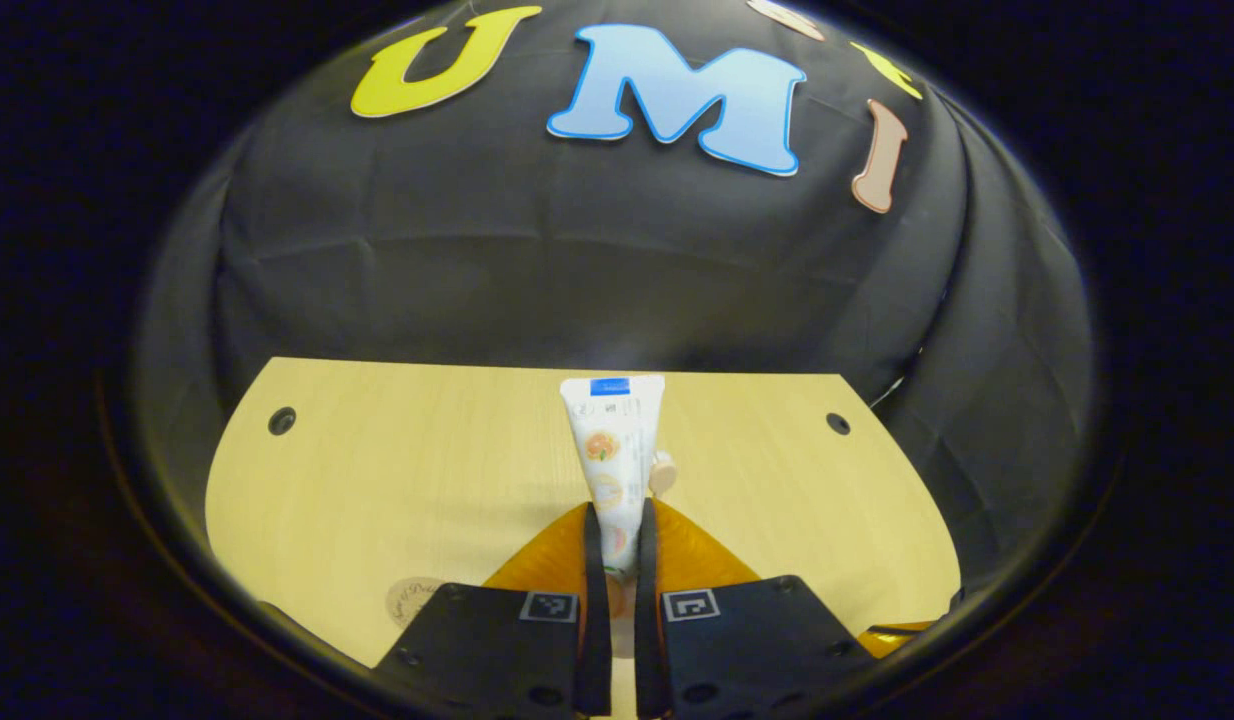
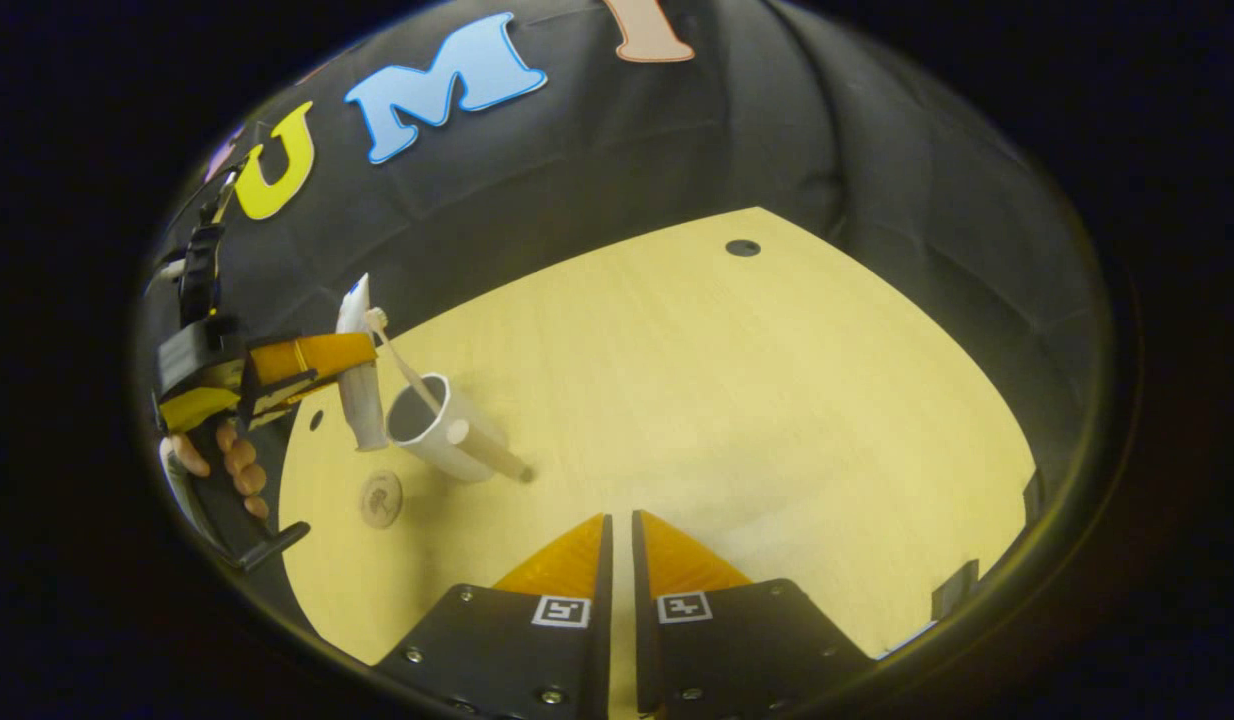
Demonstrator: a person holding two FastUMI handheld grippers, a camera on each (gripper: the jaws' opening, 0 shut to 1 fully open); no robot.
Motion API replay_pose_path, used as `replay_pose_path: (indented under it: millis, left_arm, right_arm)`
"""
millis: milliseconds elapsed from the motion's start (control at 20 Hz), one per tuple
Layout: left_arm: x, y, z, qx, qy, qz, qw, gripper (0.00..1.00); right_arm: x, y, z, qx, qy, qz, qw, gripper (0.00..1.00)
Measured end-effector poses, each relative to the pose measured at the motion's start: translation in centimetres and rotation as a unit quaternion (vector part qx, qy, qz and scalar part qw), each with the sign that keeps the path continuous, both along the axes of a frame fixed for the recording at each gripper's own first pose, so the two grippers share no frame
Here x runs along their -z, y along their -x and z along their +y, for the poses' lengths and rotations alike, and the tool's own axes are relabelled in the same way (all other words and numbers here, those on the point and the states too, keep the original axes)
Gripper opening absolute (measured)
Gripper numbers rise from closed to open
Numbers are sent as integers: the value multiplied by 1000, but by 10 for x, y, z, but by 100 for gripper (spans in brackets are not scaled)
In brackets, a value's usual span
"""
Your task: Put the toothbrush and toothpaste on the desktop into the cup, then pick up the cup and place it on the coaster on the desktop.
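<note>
Clamping the upright toothpaste, the left fingers hold it just beside the cup; right fingers together, idle.

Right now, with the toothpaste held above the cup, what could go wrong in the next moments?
1. The left gripper holds the white toothpaste tube upright beside the grey plastic cup, not over its opening; released here, the tube would probably fall on the light wooden desktop.
2. The wooden-handled toothbrush already leans across the opening, so the tube may knock it or tip the cup.
3. The small round coaster lies close by; a toppled cup could push it.
</note>
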State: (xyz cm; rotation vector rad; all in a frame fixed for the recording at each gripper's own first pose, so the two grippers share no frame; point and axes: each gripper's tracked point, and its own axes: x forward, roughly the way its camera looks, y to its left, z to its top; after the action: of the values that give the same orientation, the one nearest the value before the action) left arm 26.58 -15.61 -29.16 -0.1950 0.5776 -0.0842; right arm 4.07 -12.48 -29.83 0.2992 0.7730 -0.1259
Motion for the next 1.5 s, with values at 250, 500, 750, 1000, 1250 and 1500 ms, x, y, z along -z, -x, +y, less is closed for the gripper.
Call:
replay_pose_path:
  millis: [250,500,750,1000,1250,1500]
  left_arm:
    - [7,-14,-1,-29,4,-11,1000,17]
    - [20,-18,-8,-44,25,-10,999,19]
    - [39,-14,-9,-29,-24,5,999,21]
    - [42,-3,-19,-3,-12,11,1000,40]
    - [33,10,-13,2,-14,7,1000,75]
    - [20,31,-1,5,-18,4,1000,77]
  right_arm:
    - [6,16,-19,14,5,11,1000,10]
    - [15,33,-30,21,7,28,999,14]
    - [13,32,-31,21,7,33,999,10]
    - [15,26,-20,4,1,36,999,10]
    - [8,13,-3,-21,2,27,999,10]
    - [-1,-5,8,-50,11,17,999,14]
